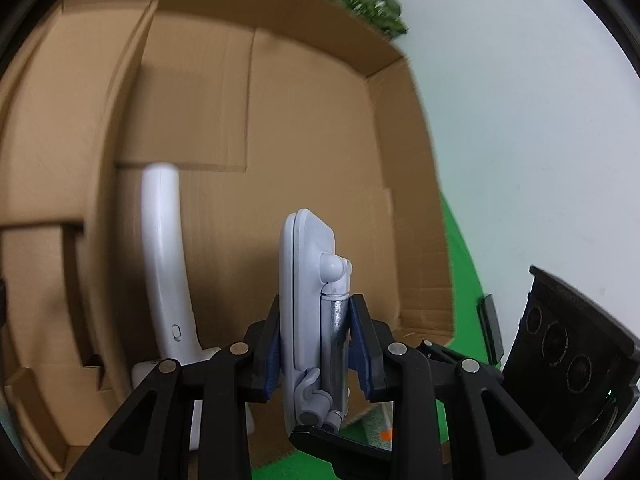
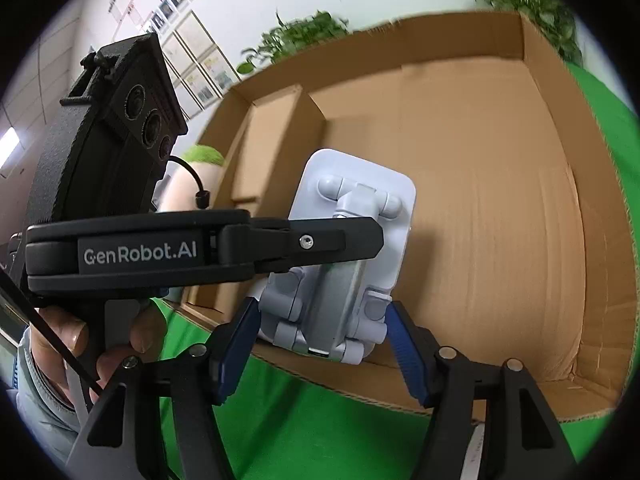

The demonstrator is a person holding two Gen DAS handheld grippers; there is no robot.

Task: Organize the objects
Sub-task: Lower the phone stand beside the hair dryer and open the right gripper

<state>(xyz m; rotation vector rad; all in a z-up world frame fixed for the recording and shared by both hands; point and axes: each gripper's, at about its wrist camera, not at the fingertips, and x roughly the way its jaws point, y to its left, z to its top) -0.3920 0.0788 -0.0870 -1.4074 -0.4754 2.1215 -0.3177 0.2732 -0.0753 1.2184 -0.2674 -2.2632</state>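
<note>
While left claw (image 1: 316,332) clamps phone stand (image 1: 308,300), right claw (image 2: 320,344) spread

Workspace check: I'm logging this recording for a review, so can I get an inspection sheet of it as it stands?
Surface: green cloth under the box.
Job's things: white folding stand held upright over the open cardboard box; a white curved piece already inside.
Clutter: a small orange-marked item by the box edge, too blurred to identify.
Grippers: left gripper jaws closed on the stand; right gripper jaws open either side of the stand's base, contact unclear.
Cables: short black cable on the left gripper.
Surroundings: white wall, plants, framed pictures.
</note>
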